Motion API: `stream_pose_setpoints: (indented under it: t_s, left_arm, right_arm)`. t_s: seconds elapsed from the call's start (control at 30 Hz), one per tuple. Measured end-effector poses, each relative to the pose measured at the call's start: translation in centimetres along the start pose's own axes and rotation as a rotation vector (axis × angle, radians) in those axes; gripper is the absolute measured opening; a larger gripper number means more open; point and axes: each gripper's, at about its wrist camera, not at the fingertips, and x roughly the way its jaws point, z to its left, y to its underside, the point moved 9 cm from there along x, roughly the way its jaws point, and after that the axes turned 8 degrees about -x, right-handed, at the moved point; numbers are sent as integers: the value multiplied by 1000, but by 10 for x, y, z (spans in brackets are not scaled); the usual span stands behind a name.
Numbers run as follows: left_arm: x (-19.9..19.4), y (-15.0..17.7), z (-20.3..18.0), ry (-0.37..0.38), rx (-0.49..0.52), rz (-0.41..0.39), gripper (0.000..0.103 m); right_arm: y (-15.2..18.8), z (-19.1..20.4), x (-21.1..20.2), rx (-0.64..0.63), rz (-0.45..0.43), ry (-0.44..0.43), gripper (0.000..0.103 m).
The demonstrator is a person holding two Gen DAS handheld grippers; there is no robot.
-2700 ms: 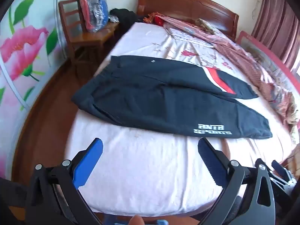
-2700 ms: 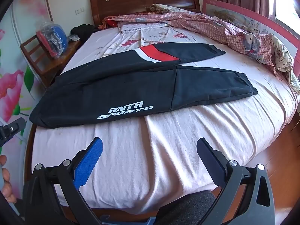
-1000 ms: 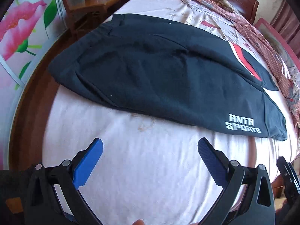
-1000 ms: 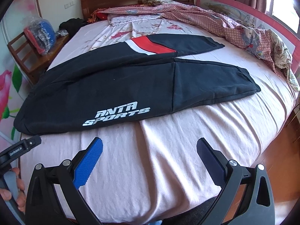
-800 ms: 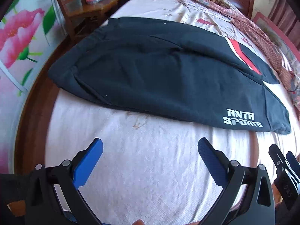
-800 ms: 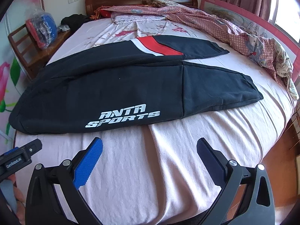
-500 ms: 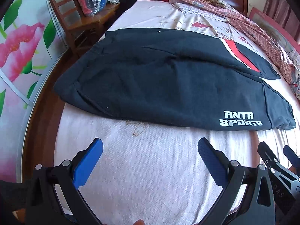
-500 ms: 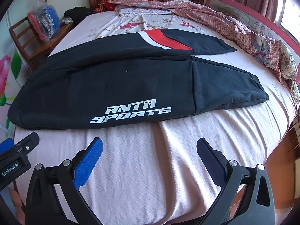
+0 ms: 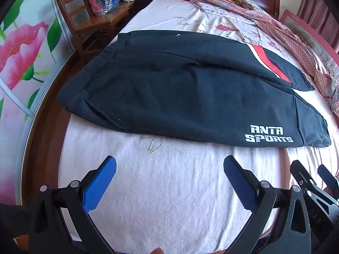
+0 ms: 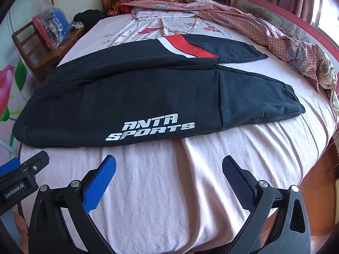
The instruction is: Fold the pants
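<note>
Pre-grab stage: black pants (image 10: 148, 89) flat on the bed (image 10: 190, 180), unfolded. Left tongs (image 9: 169, 167) and right tongs (image 10: 169, 166) both spread wide, gripping nothing. Next up, probably: pinch the near edge, flip far.

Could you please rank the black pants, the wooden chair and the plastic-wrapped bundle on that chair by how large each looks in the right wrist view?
1. black pants, by far the largest.
2. wooden chair, partly cut off by the frame edge.
3. plastic-wrapped bundle, smallest.
The chair and bundle sit farther from the camera, so their true sizes are uncertain.

Chair (image 9: 84, 19) cut by frame top; bagged bundle (image 10: 52, 26) contents unclear.
</note>
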Motion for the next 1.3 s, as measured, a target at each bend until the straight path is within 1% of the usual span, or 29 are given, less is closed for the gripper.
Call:
stream_pose_setpoints:
  t_s: [0.43,0.83,0.9,1.07,1.13,1.2,1.23,1.27,1.3]
  left_arm:
    - [1,-1,1,-6,9,-8,101]
    - [-1,-2,0,6,2,-12,101]
    - [0,-2,0,-4,9,-14,101]
    - [3,-6,-1,16,6,-9,101]
    - [6,-10,-4,79,-11,6,101]
    - [13,-14,-6,171,-60,41,101]
    - [17,-16,-6,217,-91,64,101]
    - [24,-18,-5,294,-144,104,101]
    - [30,-19,-2,338,-194,133,101]
  right_arm:
    - [-3,2,-5,2,-9,-11,100]
    - [-4,1,-6,4,-13,-15,100]
    - [-4,1,-6,5,-14,-15,100]
    - [-3,-3,-6,15,-11,-11,100]
    - [-3,-7,-6,21,-8,-6,100]
    - [-2,-9,-5,23,-6,-1,100]
    - [-1,-11,-5,27,-3,0,100]
    - [-1,-13,-4,31,0,0,100]
    - [0,-14,-3,32,2,1,100]
